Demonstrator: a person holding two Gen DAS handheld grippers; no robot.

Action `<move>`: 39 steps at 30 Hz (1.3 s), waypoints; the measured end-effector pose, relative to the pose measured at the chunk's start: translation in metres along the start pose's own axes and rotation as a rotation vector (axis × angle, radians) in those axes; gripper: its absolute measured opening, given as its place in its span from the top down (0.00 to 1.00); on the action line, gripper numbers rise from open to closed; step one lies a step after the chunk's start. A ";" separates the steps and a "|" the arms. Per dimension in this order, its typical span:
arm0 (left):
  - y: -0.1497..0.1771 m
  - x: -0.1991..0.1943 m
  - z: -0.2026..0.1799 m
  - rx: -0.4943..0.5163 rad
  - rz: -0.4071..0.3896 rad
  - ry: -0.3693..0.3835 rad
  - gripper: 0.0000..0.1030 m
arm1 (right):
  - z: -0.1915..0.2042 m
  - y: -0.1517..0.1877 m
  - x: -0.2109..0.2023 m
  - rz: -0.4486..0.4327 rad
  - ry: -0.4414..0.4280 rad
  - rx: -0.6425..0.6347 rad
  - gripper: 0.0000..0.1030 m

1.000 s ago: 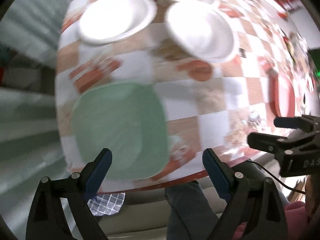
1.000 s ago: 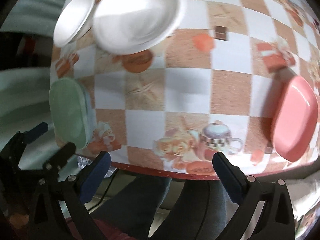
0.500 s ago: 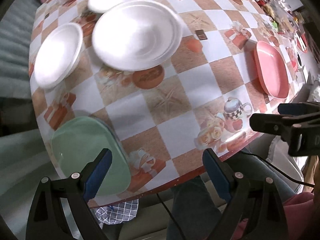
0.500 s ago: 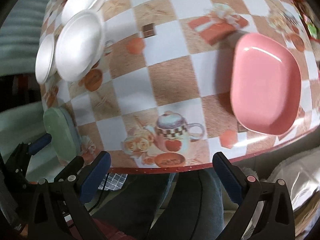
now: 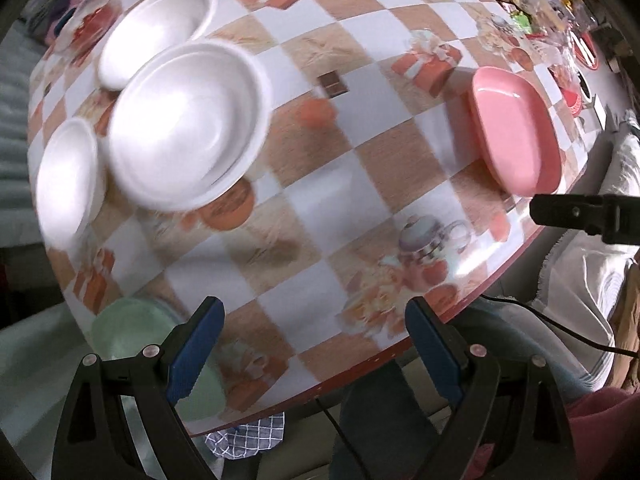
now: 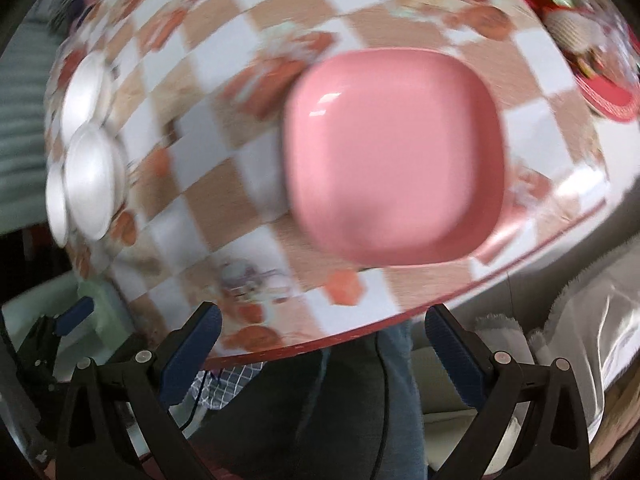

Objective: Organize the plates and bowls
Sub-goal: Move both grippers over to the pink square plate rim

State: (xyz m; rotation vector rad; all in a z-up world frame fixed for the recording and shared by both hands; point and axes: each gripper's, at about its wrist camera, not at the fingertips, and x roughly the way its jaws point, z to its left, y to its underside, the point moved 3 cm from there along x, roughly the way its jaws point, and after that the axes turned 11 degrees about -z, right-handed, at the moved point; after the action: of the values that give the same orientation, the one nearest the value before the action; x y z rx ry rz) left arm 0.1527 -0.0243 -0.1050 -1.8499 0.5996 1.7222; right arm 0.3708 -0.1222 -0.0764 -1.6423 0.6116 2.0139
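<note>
A pink square plate [image 6: 394,152] lies near the table's front right edge; it also shows in the left wrist view [image 5: 514,130]. Three white bowls sit at the left: a large one [image 5: 186,122], a smaller one behind it [image 5: 156,36] and one to its left [image 5: 66,176]. A green plate [image 5: 132,336] lies at the front left corner, partly behind my left finger. My left gripper [image 5: 314,344] is open and empty over the front edge. My right gripper [image 6: 320,350] is open and empty, just short of the pink plate.
The table [image 5: 320,184] has a checkered cloth with printed teapots and gift boxes. Cluttered small items stand at the far right [image 5: 552,8]. A person's legs [image 6: 352,400] are below the front edge. A white cloth [image 6: 580,320] lies at the right.
Both views have swung to the right. The pink plate now sits in the middle of the right wrist view. The green plate has slid to the lower left of the left wrist view.
</note>
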 end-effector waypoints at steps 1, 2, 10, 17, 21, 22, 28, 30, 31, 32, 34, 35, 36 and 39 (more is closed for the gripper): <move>-0.005 0.001 -0.005 0.008 0.000 0.008 0.09 | -0.008 -0.001 0.000 0.000 0.007 0.017 0.00; -0.007 0.002 -0.009 0.016 0.000 0.011 0.09 | -0.019 -0.001 0.001 0.000 0.018 0.039 0.00; -0.049 0.014 -0.054 0.082 -0.029 0.012 0.09 | -0.076 -0.015 0.002 -0.009 0.056 0.120 0.00; -0.078 0.025 -0.076 0.076 -0.041 0.010 0.09 | -0.101 -0.024 0.006 -0.001 0.075 0.144 0.00; -0.086 0.039 -0.084 0.061 -0.032 0.002 0.09 | -0.110 -0.034 0.009 -0.014 0.091 0.145 0.00; -0.088 0.043 -0.087 0.059 -0.030 -0.002 0.09 | -0.112 -0.038 0.010 -0.017 0.095 0.145 0.00; -0.096 0.062 -0.096 0.064 -0.030 -0.036 0.09 | -0.116 -0.058 0.016 -0.032 0.072 0.149 0.00; -0.099 0.070 -0.101 0.056 -0.026 -0.043 0.09 | -0.114 -0.067 0.019 -0.037 0.090 0.125 0.00; -0.100 0.073 -0.102 0.052 -0.027 -0.045 0.09 | -0.113 -0.071 0.020 -0.041 0.099 0.111 0.00; -0.103 0.076 -0.103 0.047 -0.031 -0.046 0.09 | -0.110 -0.078 0.021 -0.043 0.110 0.089 0.00; -0.107 0.081 -0.107 0.037 -0.041 -0.053 0.09 | -0.106 -0.084 0.025 -0.045 0.127 0.052 0.00; -0.108 0.084 -0.109 0.033 -0.045 -0.054 0.09 | -0.108 -0.086 0.027 -0.045 0.130 0.042 0.00; -0.110 0.086 -0.111 0.028 -0.048 -0.054 0.09 | -0.108 -0.089 0.029 -0.046 0.136 0.026 0.00; -0.113 0.098 -0.118 0.017 -0.052 -0.057 0.09 | -0.109 -0.094 0.037 -0.046 0.150 -0.012 0.00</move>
State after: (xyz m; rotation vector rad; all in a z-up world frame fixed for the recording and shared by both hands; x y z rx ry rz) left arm 0.3240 -0.0122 -0.1878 -1.7827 0.5377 1.7247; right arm 0.5058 -0.1109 -0.1370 -1.8099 0.6099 1.8779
